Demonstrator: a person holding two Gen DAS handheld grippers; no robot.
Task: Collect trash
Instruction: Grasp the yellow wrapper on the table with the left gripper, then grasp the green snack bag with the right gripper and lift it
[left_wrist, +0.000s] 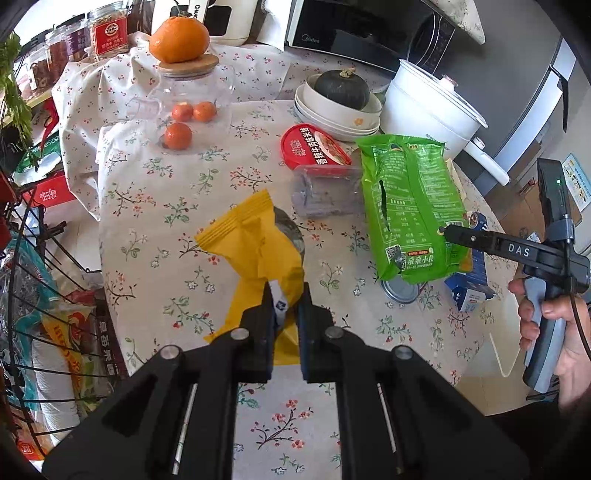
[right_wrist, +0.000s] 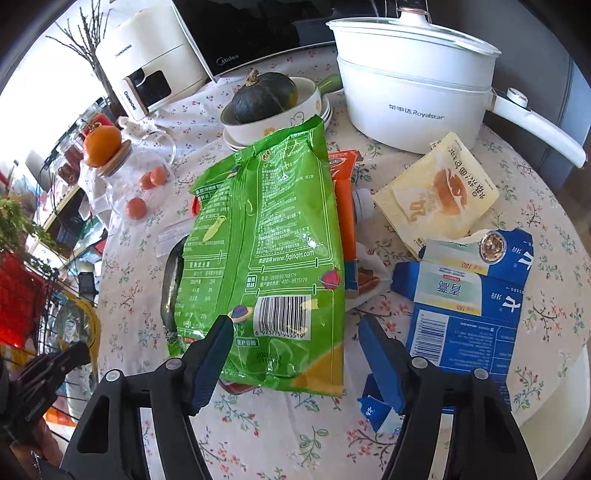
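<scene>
The yellow wrapper lies crumpled near the middle of the flowered tablecloth, and the left gripper is clenched on its near end, the two pads pinching the foil and a small white tab. To do this well, the pinch should stay firm and the lift go straight up, since a wrapper this light would likely slip if dragged across the cloth. It then probably belongs in the wire basket at the table's left edge, which already holds packets.

To the right, the green bag leans over other litter. The right gripper is released, its jaws spread wide to either side of the bag's bottom edge, not touching it. Closing on the sealed bottom seam rather than the puffy middle looks the safer hold.

Beside it lie a torn blue carton, a pale yellow packet, a red lid and a clear plastic box.

Much is masked: a dark thing under the yellow wrapper and an orange packet behind the green bag are mostly covered. The basket's contents are cut off by the frame's rim.
</scene>
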